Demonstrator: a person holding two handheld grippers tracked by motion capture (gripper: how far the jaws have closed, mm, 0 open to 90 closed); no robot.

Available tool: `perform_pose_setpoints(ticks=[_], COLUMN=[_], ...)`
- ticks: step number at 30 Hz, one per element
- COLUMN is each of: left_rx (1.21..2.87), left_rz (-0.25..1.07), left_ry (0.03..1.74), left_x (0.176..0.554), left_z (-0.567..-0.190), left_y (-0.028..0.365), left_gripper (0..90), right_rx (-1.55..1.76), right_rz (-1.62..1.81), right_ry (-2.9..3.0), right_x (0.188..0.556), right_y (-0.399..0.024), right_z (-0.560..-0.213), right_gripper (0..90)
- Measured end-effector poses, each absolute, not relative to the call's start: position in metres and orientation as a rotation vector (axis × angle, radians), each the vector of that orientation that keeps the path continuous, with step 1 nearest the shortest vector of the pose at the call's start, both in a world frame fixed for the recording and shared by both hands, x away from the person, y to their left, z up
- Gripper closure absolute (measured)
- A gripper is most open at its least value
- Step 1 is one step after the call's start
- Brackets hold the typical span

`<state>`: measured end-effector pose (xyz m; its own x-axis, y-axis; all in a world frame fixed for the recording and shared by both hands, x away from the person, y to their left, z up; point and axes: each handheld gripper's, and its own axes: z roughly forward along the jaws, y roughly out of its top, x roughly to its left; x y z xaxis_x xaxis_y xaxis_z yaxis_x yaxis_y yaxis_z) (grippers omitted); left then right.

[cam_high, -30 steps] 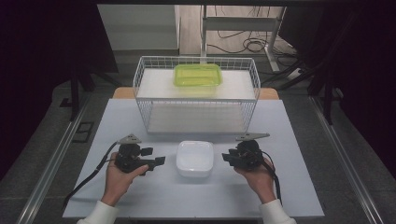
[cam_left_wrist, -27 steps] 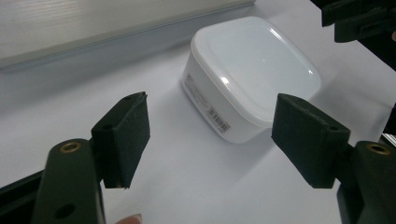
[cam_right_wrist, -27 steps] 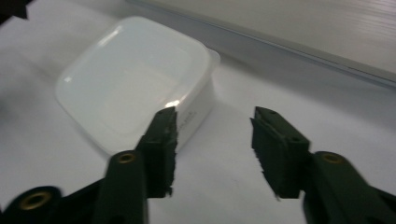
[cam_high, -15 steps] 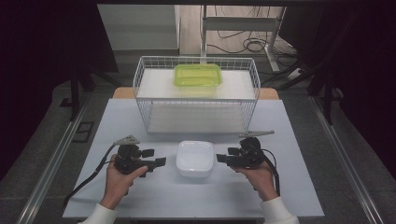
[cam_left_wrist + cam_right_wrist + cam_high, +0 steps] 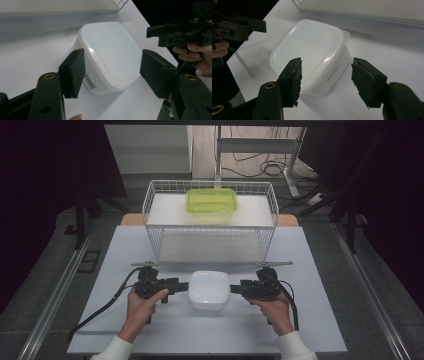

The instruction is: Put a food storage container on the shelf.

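Risk judged: lidded white plastic container (image 5: 209,290), centre-bottom of the high view on white table (image 5: 310,320), could skid or tip if squeezed unevenly. Left claw (image 5: 180,284) and right claw (image 5: 237,288) released, flanking it. Contents hidden. Green lidded container (image 5: 211,200) upper centre in wire basket (image 5: 150,212).

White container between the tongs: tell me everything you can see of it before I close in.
The white container is a squarish plastic box with rounded corners, glossy and slightly translucent, shut by a matching white lid whose rim overhangs the walls. One wall bears a small barcode label, another faint grey print. It sits upright on the white table, in front of the wire basket. The left tongs and right tongs flank it, open, touching nothing.
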<state>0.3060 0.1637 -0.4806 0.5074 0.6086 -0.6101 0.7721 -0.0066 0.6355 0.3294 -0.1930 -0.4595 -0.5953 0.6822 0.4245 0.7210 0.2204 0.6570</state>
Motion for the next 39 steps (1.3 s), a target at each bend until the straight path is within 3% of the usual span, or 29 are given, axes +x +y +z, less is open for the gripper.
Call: perform_pose_setpoints(ticks=[17, 31, 37, 39], left_rx=[1.718, 1.715, 1.702, 1.698], left_rz=[-0.309, -0.394, -0.392, -0.394], left_ry=[1.262, 1.248, 1.243, 1.248], left_x=[0.323, 0.328, 0.327, 0.326], left_z=[-0.505, -0.515, -0.515, -0.514], left_y=[0.154, 0.152, 0.153, 0.153], left_gripper=[41.2, 52.5, 61.6, 63.2], right_rx=[-1.415, -1.413, -1.415, -1.423], right_rz=[-1.321, -1.321, -1.317, -1.330], right_ry=[-2.311, -2.200, -2.173, -2.153], right_x=[0.341, 0.347, 0.347, 0.346], right_y=[-0.187, -0.184, -0.183, -0.184], right_z=[-0.480, -0.494, -0.496, -0.495], right_gripper=[49.3, 59.1, 62.9, 67.2])
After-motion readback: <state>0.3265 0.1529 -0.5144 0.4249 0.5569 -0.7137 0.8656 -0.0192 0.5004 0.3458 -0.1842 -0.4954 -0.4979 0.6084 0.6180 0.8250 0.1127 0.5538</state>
